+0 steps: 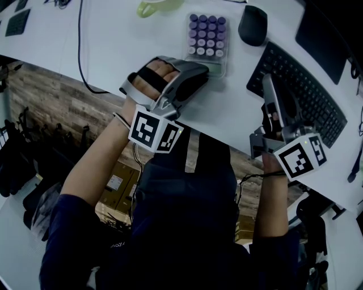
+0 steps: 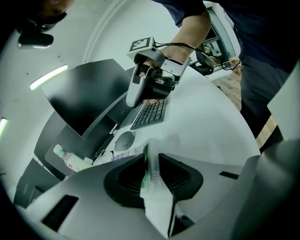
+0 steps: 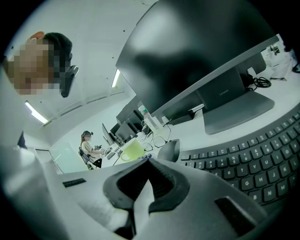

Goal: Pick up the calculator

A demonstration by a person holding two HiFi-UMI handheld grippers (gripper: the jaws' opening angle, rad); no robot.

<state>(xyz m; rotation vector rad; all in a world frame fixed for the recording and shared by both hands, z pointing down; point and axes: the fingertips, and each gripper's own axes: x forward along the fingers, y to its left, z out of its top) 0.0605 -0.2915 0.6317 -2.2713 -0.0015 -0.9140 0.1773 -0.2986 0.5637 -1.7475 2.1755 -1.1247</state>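
The calculator, pale with rows of purple keys, lies on the white desk at the back centre. My left gripper reaches over its near end. In the left gripper view the calculator stands edge-on between the two black pads, which press on it from both sides, and its keys show just to the left of the jaws. My right gripper hovers over the near left corner of the black keyboard. It is shut with nothing between its pads.
A black mouse lies right of the calculator and a green mug behind it. A black cable runs across the desk at left. A monitor stands behind the keyboard. A water bottle lies by the monitor base.
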